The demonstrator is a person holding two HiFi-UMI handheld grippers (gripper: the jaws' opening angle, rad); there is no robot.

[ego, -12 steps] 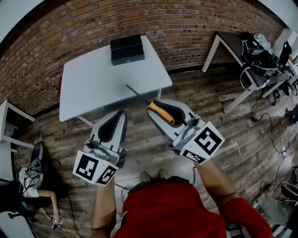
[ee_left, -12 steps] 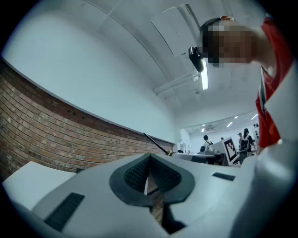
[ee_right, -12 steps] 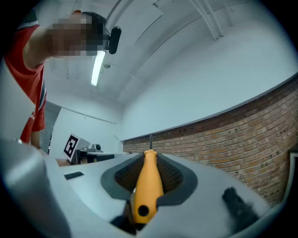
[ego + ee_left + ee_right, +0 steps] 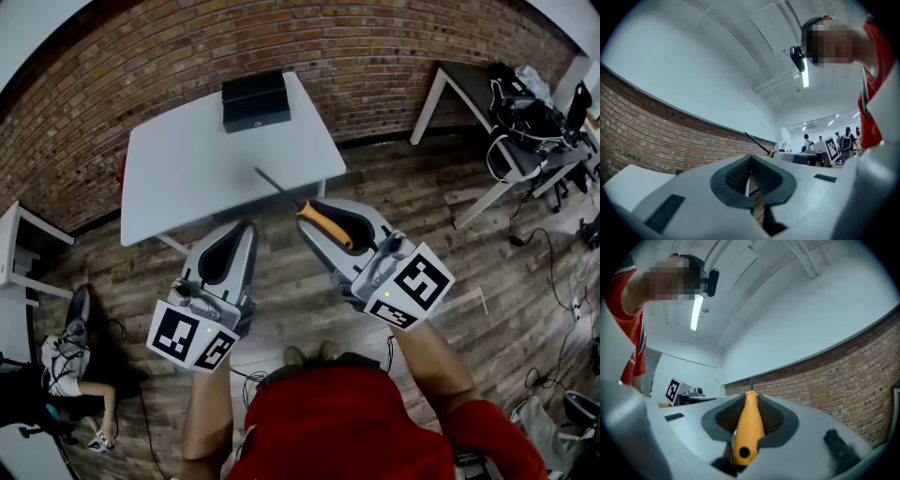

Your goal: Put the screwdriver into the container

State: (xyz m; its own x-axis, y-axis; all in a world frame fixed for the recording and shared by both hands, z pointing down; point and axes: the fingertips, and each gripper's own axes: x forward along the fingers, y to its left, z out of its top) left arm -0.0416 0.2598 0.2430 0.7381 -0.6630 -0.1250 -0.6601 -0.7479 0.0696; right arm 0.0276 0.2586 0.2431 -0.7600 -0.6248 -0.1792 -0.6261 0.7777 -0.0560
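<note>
A screwdriver with an orange handle and a thin dark shaft is clamped in my right gripper, which is shut on the handle. The shaft sticks out over the near edge of the white table. In the right gripper view the orange handle lies between the dark pads, pointing up and away. A black container stands at the table's far edge, well beyond the screwdriver tip. My left gripper is shut and holds nothing; its pads meet in the left gripper view.
Both grippers hover over wooden floor in front of the table. A brick wall runs behind it. Another white table and an office chair stand at the right. A person lies or sits on the floor at the lower left.
Almost nothing differs; the right gripper and screwdriver have shifted very slightly to the right. The left gripper is still.
</note>
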